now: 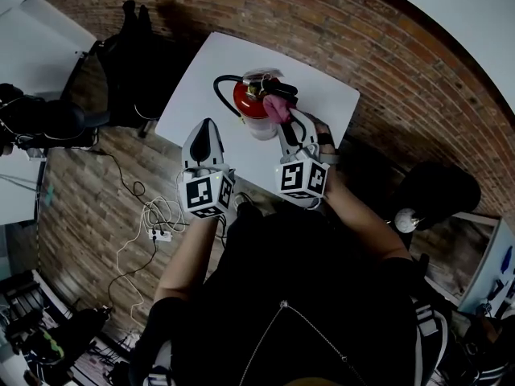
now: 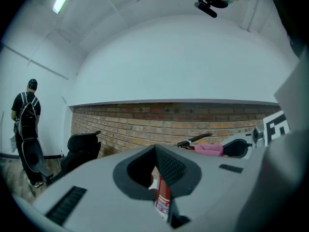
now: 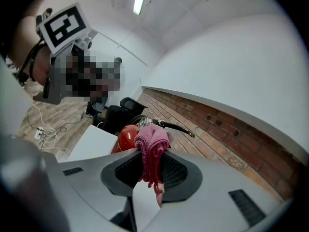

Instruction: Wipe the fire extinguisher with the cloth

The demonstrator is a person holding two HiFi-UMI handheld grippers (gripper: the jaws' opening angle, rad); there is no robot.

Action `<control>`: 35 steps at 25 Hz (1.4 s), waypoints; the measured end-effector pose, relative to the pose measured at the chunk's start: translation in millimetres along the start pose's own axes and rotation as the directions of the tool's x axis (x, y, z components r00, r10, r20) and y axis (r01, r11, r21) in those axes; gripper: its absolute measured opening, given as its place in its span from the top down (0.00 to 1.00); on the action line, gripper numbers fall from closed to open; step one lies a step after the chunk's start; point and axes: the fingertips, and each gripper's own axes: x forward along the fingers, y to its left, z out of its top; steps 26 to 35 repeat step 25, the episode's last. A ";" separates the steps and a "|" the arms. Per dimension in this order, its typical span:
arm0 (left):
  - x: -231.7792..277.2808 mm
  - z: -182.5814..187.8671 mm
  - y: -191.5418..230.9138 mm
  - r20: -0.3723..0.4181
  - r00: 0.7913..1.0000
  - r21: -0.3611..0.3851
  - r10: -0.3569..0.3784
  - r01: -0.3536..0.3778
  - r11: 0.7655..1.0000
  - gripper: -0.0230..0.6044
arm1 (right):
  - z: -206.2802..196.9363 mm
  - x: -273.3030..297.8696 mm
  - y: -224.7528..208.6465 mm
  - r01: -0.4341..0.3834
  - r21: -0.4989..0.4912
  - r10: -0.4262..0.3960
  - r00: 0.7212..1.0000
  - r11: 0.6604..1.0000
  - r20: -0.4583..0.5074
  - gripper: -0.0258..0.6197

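Observation:
A red fire extinguisher (image 1: 254,104) stands on the white table (image 1: 197,83), with a black hose (image 1: 221,87) looping off its head. My right gripper (image 1: 283,119) is shut on a pink cloth (image 1: 276,108), which is pressed against the extinguisher's upper right side. In the right gripper view the cloth (image 3: 152,146) bulges out between the jaws of the right gripper (image 3: 152,154), with the red body (image 3: 126,137) just behind. My left gripper (image 1: 208,129) hovers left of the extinguisher, jaws together and holding nothing. In the left gripper view, past the left gripper (image 2: 155,151), the extinguisher (image 2: 163,199) and the cloth (image 2: 209,149) show.
A red brick wall (image 1: 386,63) runs behind the table. A black office chair (image 1: 133,63) stands at the table's far left corner. A power strip with white cables (image 1: 157,219) lies on the wooden floor. A person in black (image 2: 26,124) stands far off to the left.

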 end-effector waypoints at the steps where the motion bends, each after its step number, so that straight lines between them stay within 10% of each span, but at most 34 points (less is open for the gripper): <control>1: 0.2 0.8 -4.1 0.000 1.000 0.001 0.003 -0.003 1.000 0.95 | -2.1 -2.2 -1.7 -0.023 0.031 0.023 1.000 0.999 0.007 0.80; 19: -7.4 18.4 -58.1 0.017 1.000 0.045 0.026 -0.027 0.999 0.95 | -16.8 -51.8 -68.0 -0.233 0.472 0.164 0.969 0.850 0.182 0.80; 35: -17.3 33.3 -71.5 0.002 1.000 0.048 -0.019 0.018 0.999 0.95 | -16.4 -69.8 -86.5 -0.227 0.535 0.156 0.972 0.814 0.174 0.80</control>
